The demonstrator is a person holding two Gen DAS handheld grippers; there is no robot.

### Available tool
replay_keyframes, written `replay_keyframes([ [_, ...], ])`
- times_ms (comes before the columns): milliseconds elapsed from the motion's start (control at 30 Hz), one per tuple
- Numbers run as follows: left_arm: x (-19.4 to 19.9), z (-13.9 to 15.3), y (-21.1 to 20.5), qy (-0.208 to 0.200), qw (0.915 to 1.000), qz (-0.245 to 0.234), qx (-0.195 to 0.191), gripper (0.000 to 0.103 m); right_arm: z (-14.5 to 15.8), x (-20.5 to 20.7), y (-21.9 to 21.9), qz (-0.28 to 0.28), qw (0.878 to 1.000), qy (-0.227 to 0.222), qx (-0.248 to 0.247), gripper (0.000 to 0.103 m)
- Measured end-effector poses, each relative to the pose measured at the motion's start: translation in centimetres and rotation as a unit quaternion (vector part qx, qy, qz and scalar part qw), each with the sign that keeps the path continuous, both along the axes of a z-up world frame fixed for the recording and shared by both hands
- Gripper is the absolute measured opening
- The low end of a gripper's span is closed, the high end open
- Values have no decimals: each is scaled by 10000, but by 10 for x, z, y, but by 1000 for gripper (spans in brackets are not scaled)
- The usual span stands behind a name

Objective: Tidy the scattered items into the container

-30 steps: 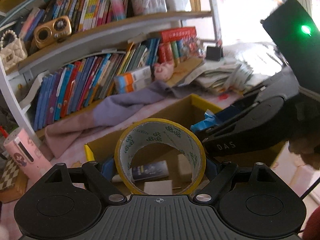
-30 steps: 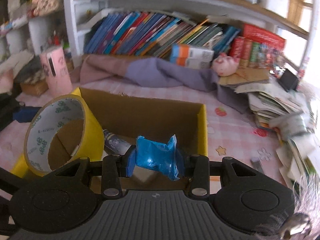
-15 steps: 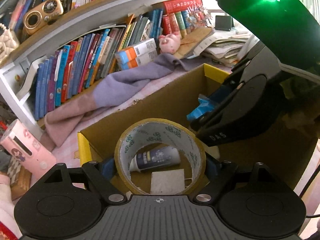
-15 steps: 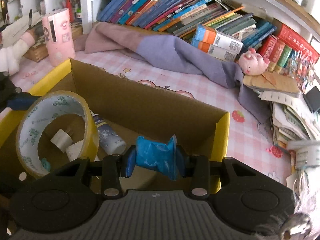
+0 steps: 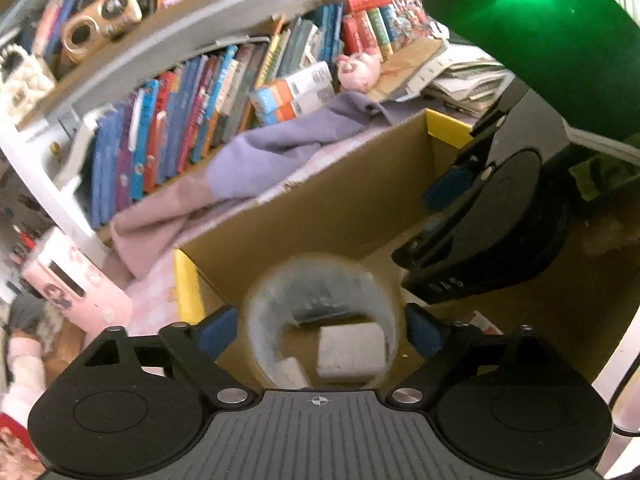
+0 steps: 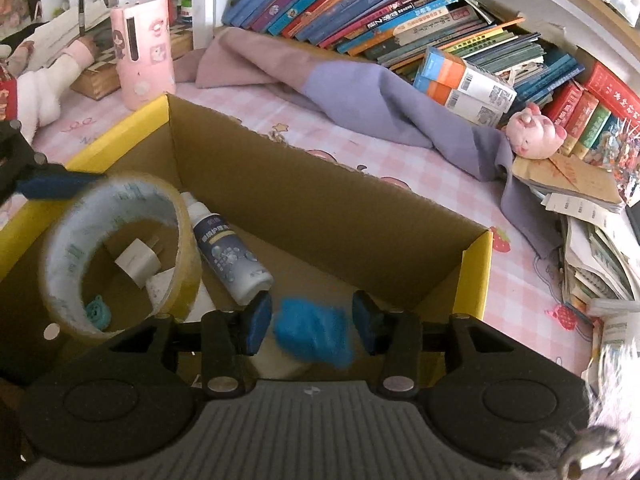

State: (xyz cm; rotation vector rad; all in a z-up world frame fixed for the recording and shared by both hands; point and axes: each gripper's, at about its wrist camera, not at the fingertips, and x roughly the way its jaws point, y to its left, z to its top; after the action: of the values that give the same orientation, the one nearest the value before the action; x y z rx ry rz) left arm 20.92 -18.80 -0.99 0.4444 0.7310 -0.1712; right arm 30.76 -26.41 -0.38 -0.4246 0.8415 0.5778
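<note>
Both grippers hang over an open cardboard box with yellow edges (image 6: 476,264), which also shows in the left wrist view (image 5: 344,200). My left gripper (image 5: 322,326) has its jaws apart; a blurred yellow tape roll (image 5: 320,320) sits loose between them, and shows falling into the box in the right wrist view (image 6: 120,256). My right gripper (image 6: 312,318) is open too; a blurred blue packet (image 6: 314,330) drops free between its pads. Inside the box lie a white spray bottle (image 6: 228,252), a white plug (image 6: 138,258) and a small teal item (image 6: 96,312).
A purple-pink cloth (image 6: 360,92) lies behind the box on the pink checked table. A pink holder (image 6: 142,48) stands at the back left. Bookshelves (image 6: 400,12), a pink pig toy (image 6: 534,132) and a paper stack (image 6: 592,248) crowd the back and right.
Both grippers moved down over the box and opened. The tape roll and the blue packet have been let go and are dropping into the box.
</note>
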Motion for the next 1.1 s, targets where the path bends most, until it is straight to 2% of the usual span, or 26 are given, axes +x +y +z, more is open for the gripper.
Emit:
replay_keyframes([
  [333,-16,19,3,-336,9990,162,-255,94,13,-11,-12,-234,9986,-194,434,49],
  [567,-37,39,12,-587,9949,342,-751,94,36,-36,-26,-559,9932,-467,906,53],
  [767,-69,57,23,-899,9898,451,-1012,94,49,-67,-37,-963,9860,-677,1178,55],
  [867,-89,62,32,-1049,9860,611,-1146,98,53,-86,-39,-1167,9821,-766,1267,56],
  [1100,-131,64,62,-1296,9778,974,-1330,98,55,-139,-33,-1488,9739,-933,1437,59],
])
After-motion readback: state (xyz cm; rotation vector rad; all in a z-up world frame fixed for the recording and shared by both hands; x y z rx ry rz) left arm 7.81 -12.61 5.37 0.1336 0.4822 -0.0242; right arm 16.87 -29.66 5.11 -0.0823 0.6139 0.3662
